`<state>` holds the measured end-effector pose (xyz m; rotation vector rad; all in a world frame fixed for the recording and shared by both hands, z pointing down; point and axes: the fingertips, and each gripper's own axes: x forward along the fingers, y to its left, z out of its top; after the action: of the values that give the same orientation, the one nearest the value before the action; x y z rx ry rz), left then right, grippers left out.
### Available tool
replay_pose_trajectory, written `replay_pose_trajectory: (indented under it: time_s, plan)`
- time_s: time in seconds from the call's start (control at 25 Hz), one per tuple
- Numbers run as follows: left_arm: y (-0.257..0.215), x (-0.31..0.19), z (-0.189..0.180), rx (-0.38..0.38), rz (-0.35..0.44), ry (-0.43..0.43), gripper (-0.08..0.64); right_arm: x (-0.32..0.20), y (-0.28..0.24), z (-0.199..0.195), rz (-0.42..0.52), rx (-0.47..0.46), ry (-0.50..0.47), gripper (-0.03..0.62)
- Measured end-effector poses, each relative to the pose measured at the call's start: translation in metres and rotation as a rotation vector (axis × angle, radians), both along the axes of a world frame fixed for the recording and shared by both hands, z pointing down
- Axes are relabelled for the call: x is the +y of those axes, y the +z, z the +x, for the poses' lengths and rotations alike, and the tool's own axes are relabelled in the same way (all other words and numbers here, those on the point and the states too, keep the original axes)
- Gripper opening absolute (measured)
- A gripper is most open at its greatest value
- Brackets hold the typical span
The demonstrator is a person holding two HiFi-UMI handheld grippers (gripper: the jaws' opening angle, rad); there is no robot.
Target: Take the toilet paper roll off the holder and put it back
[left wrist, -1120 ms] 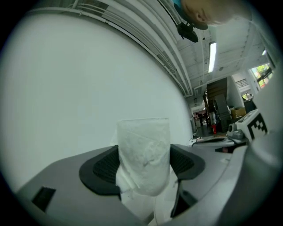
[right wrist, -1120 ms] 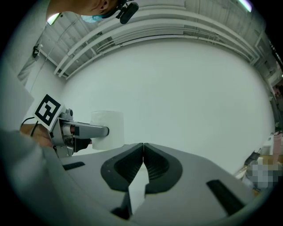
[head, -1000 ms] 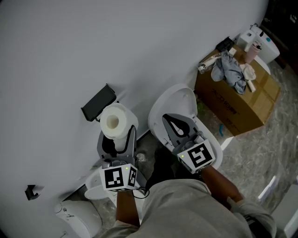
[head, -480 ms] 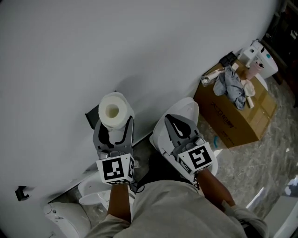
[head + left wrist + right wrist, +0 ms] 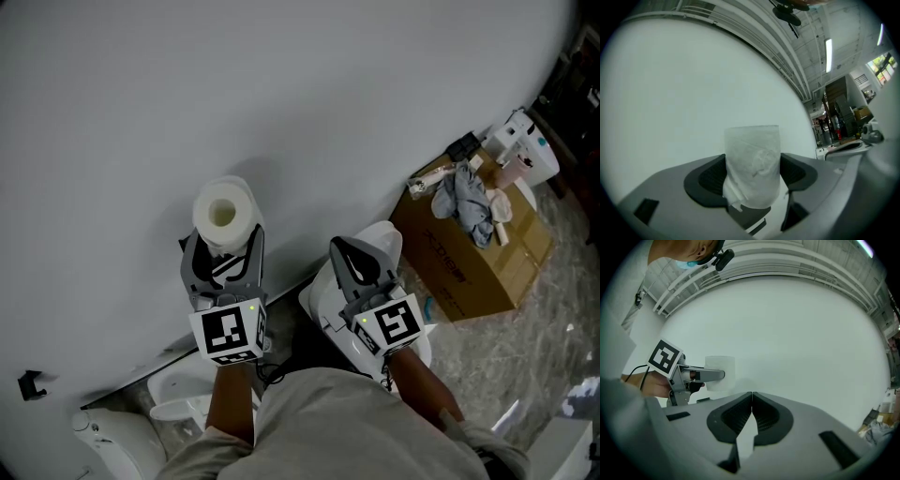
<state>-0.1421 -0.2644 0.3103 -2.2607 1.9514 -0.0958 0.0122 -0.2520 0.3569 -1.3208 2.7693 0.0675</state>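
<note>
at the far left of the head view a small black hook (image 5: 28, 382) sits on the white wall (image 5: 300, 84). right of it, the left gripper (image 5: 223, 246) points level toward the wall and is clamped on the toilet paper roll (image 5: 223, 211). the roll stands upright between the two jaws, its hollow core facing up at the camera and its upper half rising above the jaw tips. it is in the air close in front of the wall; whether it touches the wall cannot be told.

in the left gripper view the roll (image 5: 752, 159) fills the gap between the dark pads (image 5: 707, 176), pressed on both sides, with a loose torn edge hanging at its lower left.

further right, the right gripper (image 5: 352, 258) has its jaws closed together with nothing between them, well apart from the roll. in the right gripper view its pads meet in a thin line (image 5: 752, 404), and the left gripper (image 5: 701, 376) with the roll (image 5: 721, 372) shows off to the left.

under the right gripper lies a white toilet (image 5: 323, 305). at the far right a cardboard box (image 5: 478, 258) stands against the wall with a grey cloth (image 5: 464, 202) on top.
</note>
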Motion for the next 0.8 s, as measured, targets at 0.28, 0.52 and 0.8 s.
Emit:
replay_pose_trajectory:
  time_s: [0.28, 0.52, 0.8]
  plan:
    - [0.025, -0.012, -0.027, 0.004, -0.073, -0.091, 0.356, -0.009, 0.006, -0.011, -0.019, 0.005, -0.02, 0.005]
    - [0.047, -0.026, -0.036, -0.017, -0.131, -0.13, 0.356, -0.014, 0.013, -0.019, -0.032, -0.005, -0.036, 0.005]
    - [0.064, -0.041, -0.035, -0.028, -0.187, -0.15, 0.356, -0.016, 0.019, -0.015, -0.049, 0.007, -0.019, 0.005]
